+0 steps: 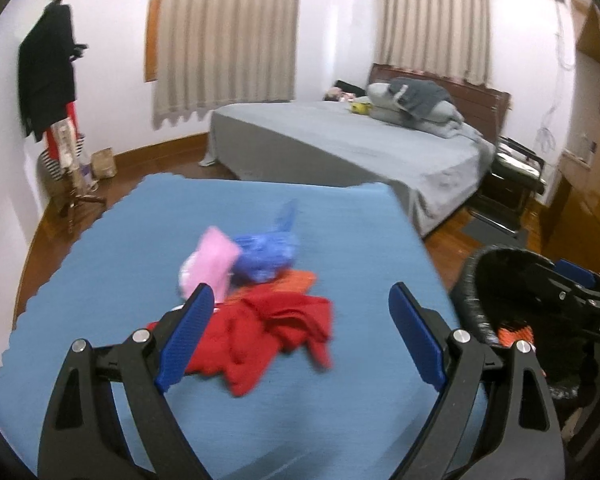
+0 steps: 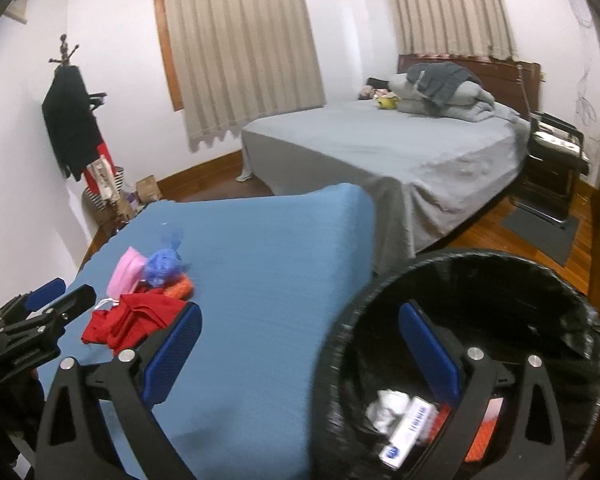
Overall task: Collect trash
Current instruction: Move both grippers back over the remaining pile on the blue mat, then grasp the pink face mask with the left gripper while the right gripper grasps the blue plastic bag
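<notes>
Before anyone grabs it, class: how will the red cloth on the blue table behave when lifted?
The red cloth lies crumpled in soft folds, so it will probably hang limp. It looks light. It overlaps the orange piece, which may drag along.

Motion blur smears the pile [image 1: 256, 280] on the blue table [image 1: 100, 280]. The bin [image 2: 480, 280] rim blurs; its right side is cropped.
</notes>
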A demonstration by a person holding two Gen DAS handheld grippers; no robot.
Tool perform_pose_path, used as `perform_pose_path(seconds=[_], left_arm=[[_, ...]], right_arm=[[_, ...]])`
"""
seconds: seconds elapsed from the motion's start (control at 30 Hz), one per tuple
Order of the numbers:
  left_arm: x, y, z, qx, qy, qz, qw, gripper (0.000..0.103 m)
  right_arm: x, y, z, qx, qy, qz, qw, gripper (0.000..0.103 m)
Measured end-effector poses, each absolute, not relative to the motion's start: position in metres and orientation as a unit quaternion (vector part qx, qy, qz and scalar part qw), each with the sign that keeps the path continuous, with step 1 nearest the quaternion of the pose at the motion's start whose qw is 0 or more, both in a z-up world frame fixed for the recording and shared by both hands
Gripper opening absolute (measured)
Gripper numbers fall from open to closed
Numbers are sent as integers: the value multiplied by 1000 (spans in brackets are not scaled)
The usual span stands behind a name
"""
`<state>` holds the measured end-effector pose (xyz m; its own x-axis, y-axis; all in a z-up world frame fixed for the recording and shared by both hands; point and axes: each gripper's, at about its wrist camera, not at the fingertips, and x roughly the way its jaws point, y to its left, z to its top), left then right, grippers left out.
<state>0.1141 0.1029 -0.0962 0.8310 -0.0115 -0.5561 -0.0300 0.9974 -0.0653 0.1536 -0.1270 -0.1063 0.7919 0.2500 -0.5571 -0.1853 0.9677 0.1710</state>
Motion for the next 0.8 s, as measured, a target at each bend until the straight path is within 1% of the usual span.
perform_pose_path(seconds=[0.13,0.3,0.43,0.8], left_arm=[[121,132,-98,-43,290,31,956,86],[138,154,-106,-47,300,47,952,79],[162,168,-118,-52,315,54,946,77],[208,189,-158,-65,360,54,929,65]], right_arm=[[166,-107,-110,51,305,127,942,97],[180,-85,-115,46,308,139,940,97],[192,-70,-121,43,312,143,938,97],[221,-37,-132,32,328,157,931,97]])
